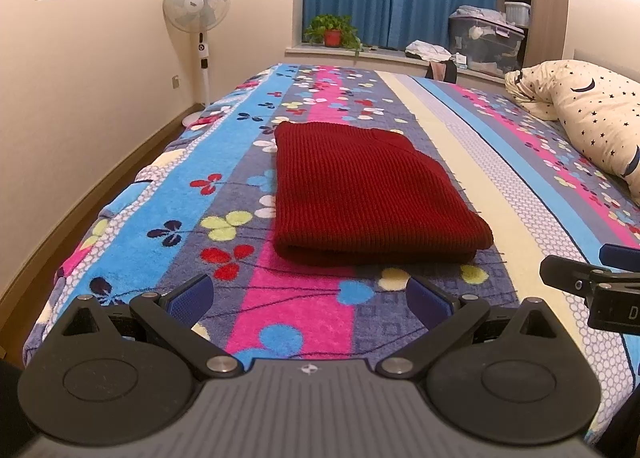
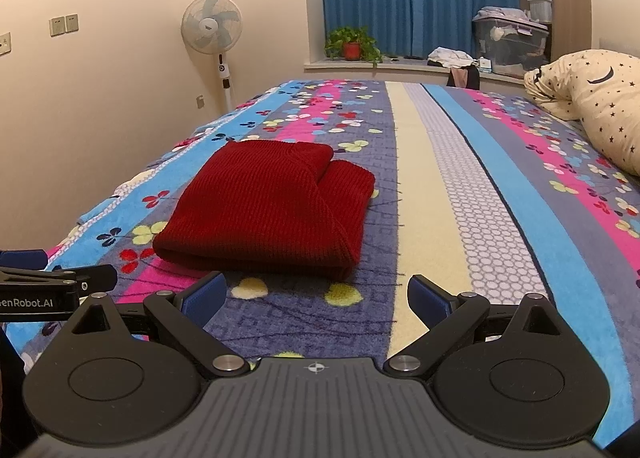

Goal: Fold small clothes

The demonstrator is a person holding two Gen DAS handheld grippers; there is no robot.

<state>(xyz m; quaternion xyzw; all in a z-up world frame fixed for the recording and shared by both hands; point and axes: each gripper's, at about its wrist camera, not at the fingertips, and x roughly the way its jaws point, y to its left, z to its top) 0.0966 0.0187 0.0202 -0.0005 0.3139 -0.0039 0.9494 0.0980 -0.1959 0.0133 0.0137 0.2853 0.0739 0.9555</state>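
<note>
A dark red knit garment [image 1: 372, 194] lies folded into a thick rectangle on the flowered bedspread [image 1: 224, 194]; in the right wrist view the same garment [image 2: 268, 210] sits left of centre. My left gripper [image 1: 310, 300] hovers open just short of its near fold, nothing between the blue pads. My right gripper [image 2: 316, 298] is open too, empty, a little short of the garment's near right corner. Each gripper shows at the edge of the other's view: the right one [image 1: 592, 278] and the left one [image 2: 48, 278].
A star-patterned pillow [image 1: 584, 118] lies at the bed's right side. A standing fan [image 1: 198, 18] is by the left wall. On the window ledge are a potted plant [image 1: 332, 32], loose clothes and a plastic storage bin [image 1: 486, 42]. The bed's left edge drops to the floor.
</note>
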